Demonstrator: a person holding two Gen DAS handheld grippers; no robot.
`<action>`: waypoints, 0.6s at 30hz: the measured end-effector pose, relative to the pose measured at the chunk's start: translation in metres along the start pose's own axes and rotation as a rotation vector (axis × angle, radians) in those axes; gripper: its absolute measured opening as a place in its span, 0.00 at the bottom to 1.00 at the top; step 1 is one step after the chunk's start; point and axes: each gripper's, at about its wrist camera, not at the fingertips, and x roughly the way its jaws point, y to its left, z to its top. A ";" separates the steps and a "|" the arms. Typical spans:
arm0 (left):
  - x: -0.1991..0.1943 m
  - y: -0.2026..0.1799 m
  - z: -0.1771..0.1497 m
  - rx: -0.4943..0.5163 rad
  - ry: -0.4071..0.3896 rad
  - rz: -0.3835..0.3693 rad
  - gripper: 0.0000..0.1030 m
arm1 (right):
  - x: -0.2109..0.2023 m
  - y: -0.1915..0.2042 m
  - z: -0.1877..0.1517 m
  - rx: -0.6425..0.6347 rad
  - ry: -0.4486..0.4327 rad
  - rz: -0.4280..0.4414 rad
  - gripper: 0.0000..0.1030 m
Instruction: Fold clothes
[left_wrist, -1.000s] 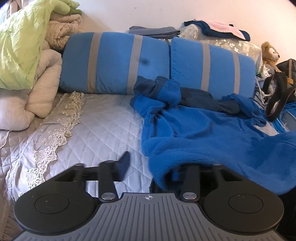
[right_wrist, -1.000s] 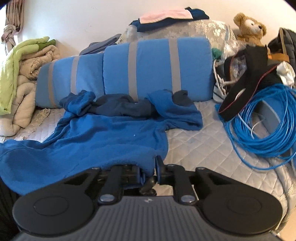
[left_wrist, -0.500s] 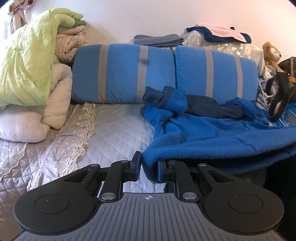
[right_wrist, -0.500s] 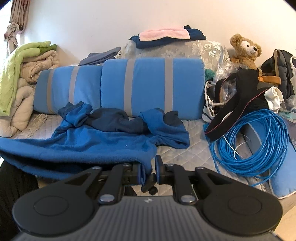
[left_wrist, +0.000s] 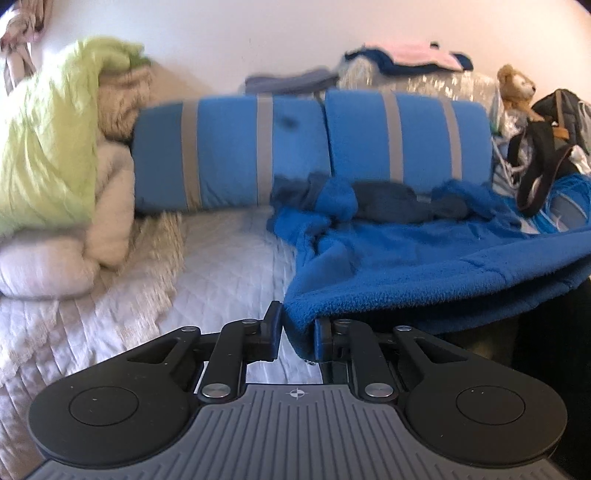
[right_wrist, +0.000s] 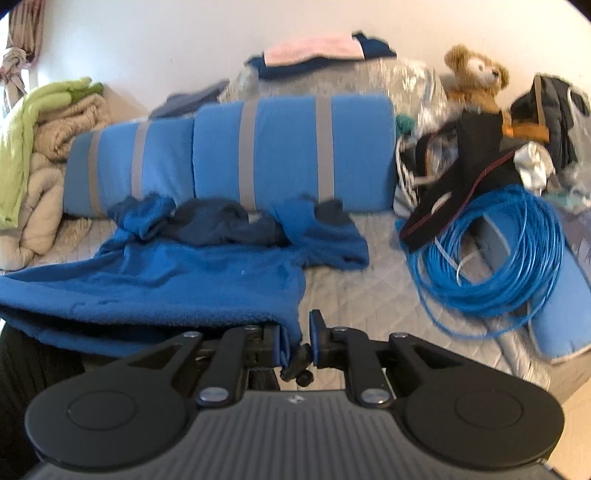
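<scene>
The blue fleece garment (left_wrist: 424, 258) lies spread on the quilted bed (left_wrist: 229, 266), from the centre of the left wrist view out to 3 o'clock, and its near hem is raised off the cover. In this view the left tongs (left_wrist: 295, 332) pinch the hem corner at 6 o'clock; their jaws have just been closing, and the fleece sits between them. In the right wrist view the garment (right_wrist: 166, 280) fills the side from 9 o'clock to the centre, and the right tongs (right_wrist: 297, 336) are pressed on the other hem corner, with a dark cord toggle (right_wrist: 299, 363) hanging below the pads.

We judge that the step in hand is the first fold: both hem corners are held and lifted. The next move calls for carrying the two corners together, at the same height, toward the collar, so that the hem stays straight and the fabric does not sag in the middle.

The long axis of the garment runs from us toward 12 o'clock. Its darker collar and bunched sleeves (right_wrist: 221, 221) point at the blue striped pillows (right_wrist: 291, 147). A coil of blue cable (right_wrist: 491, 258) lies well apart at 3 o'clock, and folded blankets (left_wrist: 55, 147) are piled at 9 o'clock.
</scene>
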 end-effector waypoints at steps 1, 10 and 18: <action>0.005 0.000 -0.003 -0.010 0.012 0.000 0.17 | 0.004 -0.001 -0.003 0.008 0.013 0.000 0.16; 0.022 0.004 -0.017 -0.034 0.074 -0.004 0.21 | 0.018 -0.011 -0.015 0.058 0.063 -0.028 0.48; 0.034 0.017 -0.024 -0.068 0.142 0.053 0.79 | 0.029 -0.018 -0.025 0.041 0.127 -0.044 0.74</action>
